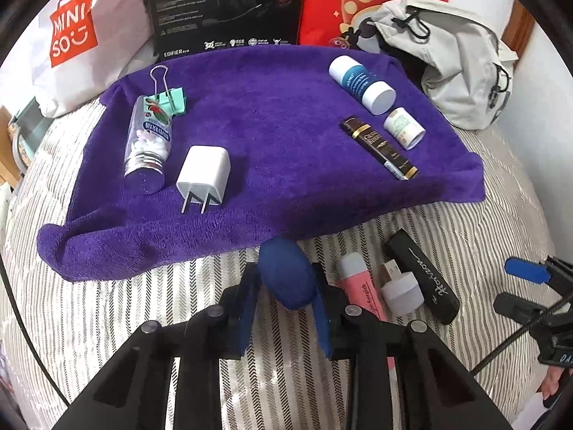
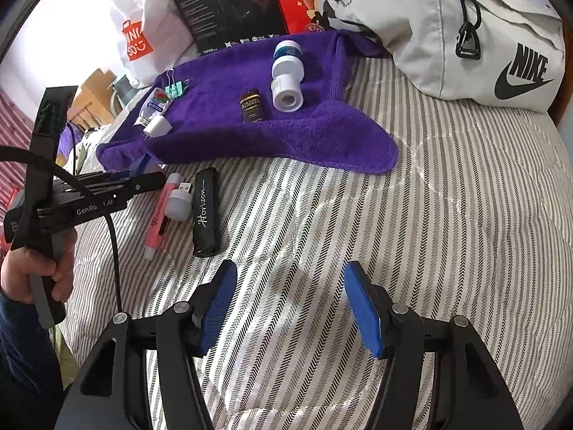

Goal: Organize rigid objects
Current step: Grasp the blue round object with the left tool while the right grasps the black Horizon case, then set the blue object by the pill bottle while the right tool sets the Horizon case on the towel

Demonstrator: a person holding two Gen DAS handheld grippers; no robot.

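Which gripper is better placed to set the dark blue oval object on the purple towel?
Left. The left gripper already grips the dark blue oval object beside the purple towel edge. The right gripper is open, empty, farther back.

On towel (image 1: 272, 150): clip (image 1: 171, 97), jar (image 1: 148, 143), charger (image 1: 203, 175) left; bottle (image 1: 361, 84), small tub (image 1: 404, 127), slim box (image 1: 379, 152) right. Before towel, on bedspread (image 2: 447, 215): highlighter (image 2: 159, 211), USB lamp (image 2: 180, 202), black case (image 2: 206, 213). Behind: bags, backpack (image 2: 447, 25).
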